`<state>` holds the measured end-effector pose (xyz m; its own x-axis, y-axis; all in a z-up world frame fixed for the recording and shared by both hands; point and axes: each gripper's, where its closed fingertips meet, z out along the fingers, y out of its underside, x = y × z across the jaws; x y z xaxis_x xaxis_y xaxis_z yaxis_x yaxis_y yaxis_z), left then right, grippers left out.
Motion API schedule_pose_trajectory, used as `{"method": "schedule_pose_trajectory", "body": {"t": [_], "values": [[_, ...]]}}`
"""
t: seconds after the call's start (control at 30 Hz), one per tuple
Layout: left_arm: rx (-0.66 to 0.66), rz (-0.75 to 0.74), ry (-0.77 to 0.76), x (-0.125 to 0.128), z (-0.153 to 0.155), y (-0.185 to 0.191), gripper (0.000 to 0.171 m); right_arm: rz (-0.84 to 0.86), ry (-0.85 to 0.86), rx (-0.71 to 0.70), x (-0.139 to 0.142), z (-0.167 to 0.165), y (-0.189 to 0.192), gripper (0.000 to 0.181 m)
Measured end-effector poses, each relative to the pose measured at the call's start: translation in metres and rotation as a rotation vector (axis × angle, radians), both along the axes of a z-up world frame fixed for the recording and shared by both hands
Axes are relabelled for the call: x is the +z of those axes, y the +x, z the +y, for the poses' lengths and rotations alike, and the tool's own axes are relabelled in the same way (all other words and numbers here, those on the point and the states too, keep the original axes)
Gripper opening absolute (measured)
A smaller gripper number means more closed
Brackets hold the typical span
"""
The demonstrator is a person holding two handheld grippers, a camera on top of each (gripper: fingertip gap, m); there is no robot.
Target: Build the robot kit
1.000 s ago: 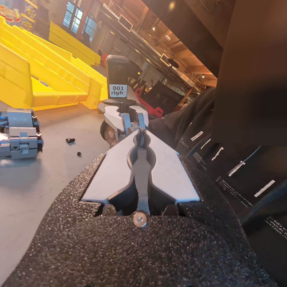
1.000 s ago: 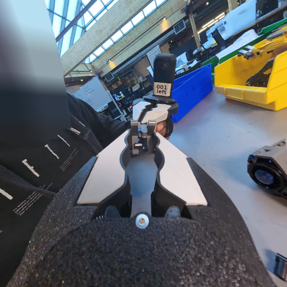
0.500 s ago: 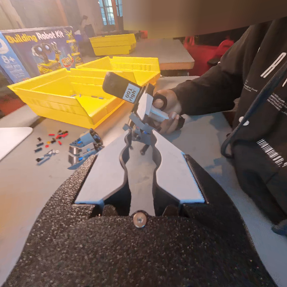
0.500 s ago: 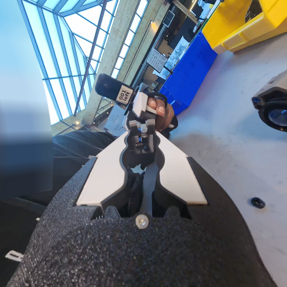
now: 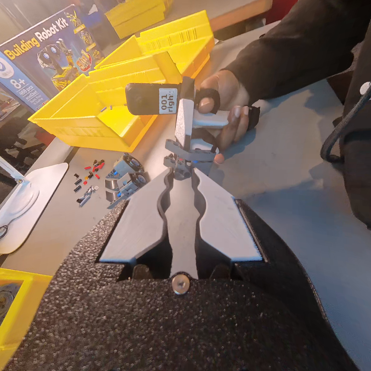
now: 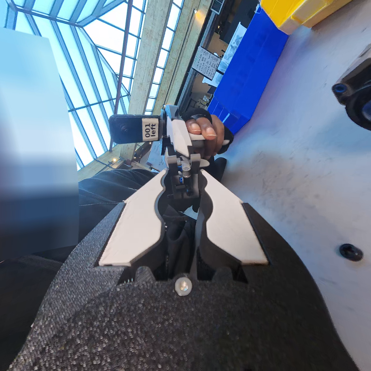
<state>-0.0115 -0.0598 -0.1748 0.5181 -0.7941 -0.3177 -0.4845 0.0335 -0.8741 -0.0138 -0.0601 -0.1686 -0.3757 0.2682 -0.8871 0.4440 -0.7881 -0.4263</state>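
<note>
Left of the left gripper [image 5: 181, 170], on the grey bench [image 5: 60, 216], lie scattered small red and black pieces [image 5: 89, 176] and a grey wheeled assembly [image 5: 125, 181], with yellow bins [image 5: 112, 112] and a printed box [image 5: 46, 50] beyond.

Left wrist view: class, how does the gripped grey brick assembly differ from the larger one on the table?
Held assembly hangs in air, clamped by left gripper and right gripper; larger assembly lies untouched on the table. Held assembly lacks the larger's black rings. Both grey.
</note>
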Motion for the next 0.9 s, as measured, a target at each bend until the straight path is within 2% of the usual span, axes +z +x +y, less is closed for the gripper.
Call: {"method": "schedule_pose_trajectory", "body": {"t": [0.1, 0.2, 0.3, 0.4, 0.5, 0.57, 0.63, 0.7, 0.9], "values": [[0.047, -0.026, -0.020, 0.001, 0.005, -0.002, 0.016, 0.008, 0.028, -0.029, 0.002, 0.005, -0.001, 0.026], [0.106, 0.009, -0.004, -0.002, 0.013, -0.006, 0.016, -0.007, 0.192, -0.099, -0.002, 0.010, -0.005, 0.029], [0.165, 0.064, 0.003, -0.008, 0.019, -0.010, 0.015, -0.055, 0.451, -0.169, -0.008, 0.012, -0.009, 0.039], [0.224, 0.130, 0.011, -0.014, 0.025, -0.013, 0.015, -0.117, 0.812, -0.306, -0.018, 0.028, -0.012, 0.033], [0.256, 0.169, 0.006, -0.019, 0.027, -0.012, 0.015, -0.140, 0.988, -0.347, -0.019, 0.034, -0.011, 0.026], [0.259, 0.164, -0.011, -0.021, 0.027, -0.012, 0.014, -0.145, 1.021, -0.348, -0.020, 0.034, -0.010, 0.023], [0.242, 0.147, -0.024, -0.022, 0.025, -0.010, 0.014, -0.145, 0.975, -0.318, -0.022, 0.031, -0.009, 0.018], [0.208, 0.072, -0.055, -0.019, 0.021, -0.007, 0.013, -0.117, 0.930, -0.286, -0.021, 0.027, -0.007, 0.010], [0.105, -0.190, -0.115, 0.004, 0.012, -0.001, 0.013, -0.010, 0.773, -0.252, -0.004, 0.018, -0.002, 0.007]]}}
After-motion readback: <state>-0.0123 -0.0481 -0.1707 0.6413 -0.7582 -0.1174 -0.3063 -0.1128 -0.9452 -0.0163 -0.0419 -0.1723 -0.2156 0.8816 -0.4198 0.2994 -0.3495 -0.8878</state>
